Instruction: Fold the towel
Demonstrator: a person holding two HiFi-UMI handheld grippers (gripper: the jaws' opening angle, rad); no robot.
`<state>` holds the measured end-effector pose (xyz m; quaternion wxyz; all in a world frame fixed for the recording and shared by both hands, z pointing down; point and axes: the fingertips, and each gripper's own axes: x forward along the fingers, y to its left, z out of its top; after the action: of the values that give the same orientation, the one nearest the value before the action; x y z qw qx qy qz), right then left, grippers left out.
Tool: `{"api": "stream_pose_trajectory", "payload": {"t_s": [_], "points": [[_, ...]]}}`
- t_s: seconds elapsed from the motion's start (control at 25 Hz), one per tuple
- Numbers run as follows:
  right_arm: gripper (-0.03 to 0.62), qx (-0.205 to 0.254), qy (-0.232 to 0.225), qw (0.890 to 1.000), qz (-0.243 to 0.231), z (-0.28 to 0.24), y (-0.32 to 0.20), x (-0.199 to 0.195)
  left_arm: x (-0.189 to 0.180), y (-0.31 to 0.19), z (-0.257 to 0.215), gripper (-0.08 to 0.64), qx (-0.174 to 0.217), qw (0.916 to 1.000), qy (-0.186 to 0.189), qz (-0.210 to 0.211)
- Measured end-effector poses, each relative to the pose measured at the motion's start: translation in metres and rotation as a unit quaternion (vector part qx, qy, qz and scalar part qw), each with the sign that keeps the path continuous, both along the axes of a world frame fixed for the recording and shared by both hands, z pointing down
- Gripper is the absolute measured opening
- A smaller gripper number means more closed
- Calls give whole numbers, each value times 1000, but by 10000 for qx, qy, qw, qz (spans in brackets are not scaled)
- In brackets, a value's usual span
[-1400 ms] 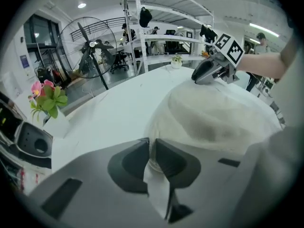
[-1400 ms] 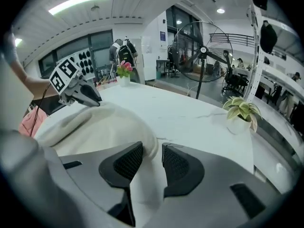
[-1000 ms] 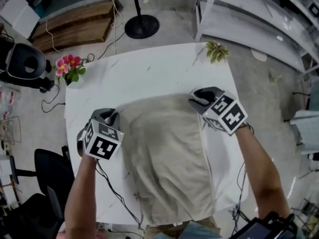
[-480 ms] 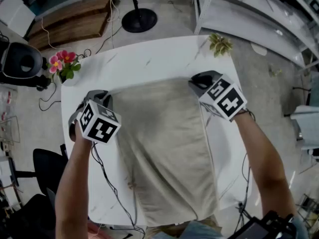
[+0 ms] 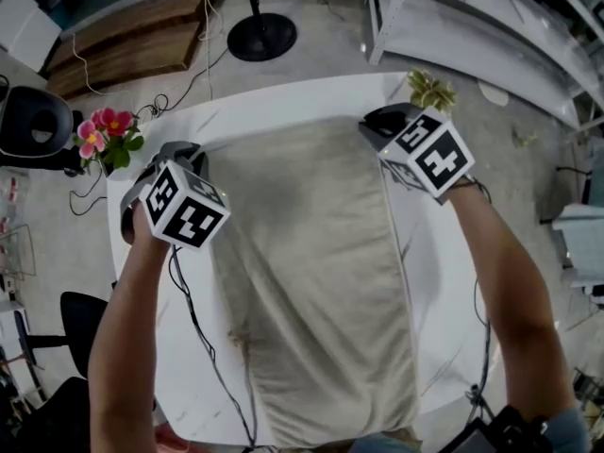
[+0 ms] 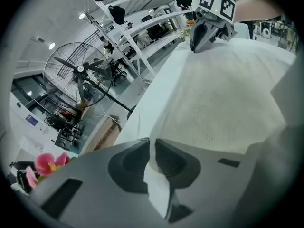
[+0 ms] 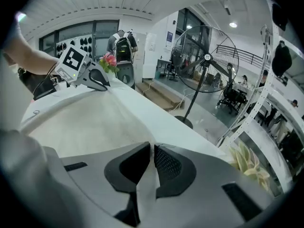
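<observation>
Beige and soft, the towel [image 5: 311, 272] lies spread flat along the white table [image 5: 283, 102], its far edge stretched between the two grippers and its length running back toward the person. The left gripper [image 5: 193, 154] is clamped on the far left corner, with a tongue of cloth pinched between its jaws. The right gripper [image 5: 376, 128] has just been closing its jaws, and the far right corner now sits nipped between them. Judging by its look, the cloth is light, limp and not fragile. It will likely sag and wrinkle wherever it is unsupported, so the corners are the right places to hold, with the edge between them kept taut. Pink flowers [image 5: 99, 140] stand outside the left gripper, and a pale plant [image 5: 429, 91] sits just beyond the right one.
</observation>
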<state>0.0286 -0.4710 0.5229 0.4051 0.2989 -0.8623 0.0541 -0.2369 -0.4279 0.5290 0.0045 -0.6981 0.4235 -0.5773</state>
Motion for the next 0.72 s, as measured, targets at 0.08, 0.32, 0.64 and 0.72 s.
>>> {"api": "stream_pose_trajectory", "payload": {"t_s": [0.08,0.32,0.64,0.72], "points": [[44,28,9,10000,8,0,-12,-1,-1,-14,0,43,31,10000,-10,11],[41,205,-23,9995,223,-1,-38,-8,-7,-46,-1,40,236,9996,-128,22],[81,503,-317,9964,605,-15,-39,-9,-5,-44,-18,57,576,9964,518,-352],[112,449,-574,9952,647,-25,-29,-13,-5,-33,-31,64,619,9947,702,-436]]}}
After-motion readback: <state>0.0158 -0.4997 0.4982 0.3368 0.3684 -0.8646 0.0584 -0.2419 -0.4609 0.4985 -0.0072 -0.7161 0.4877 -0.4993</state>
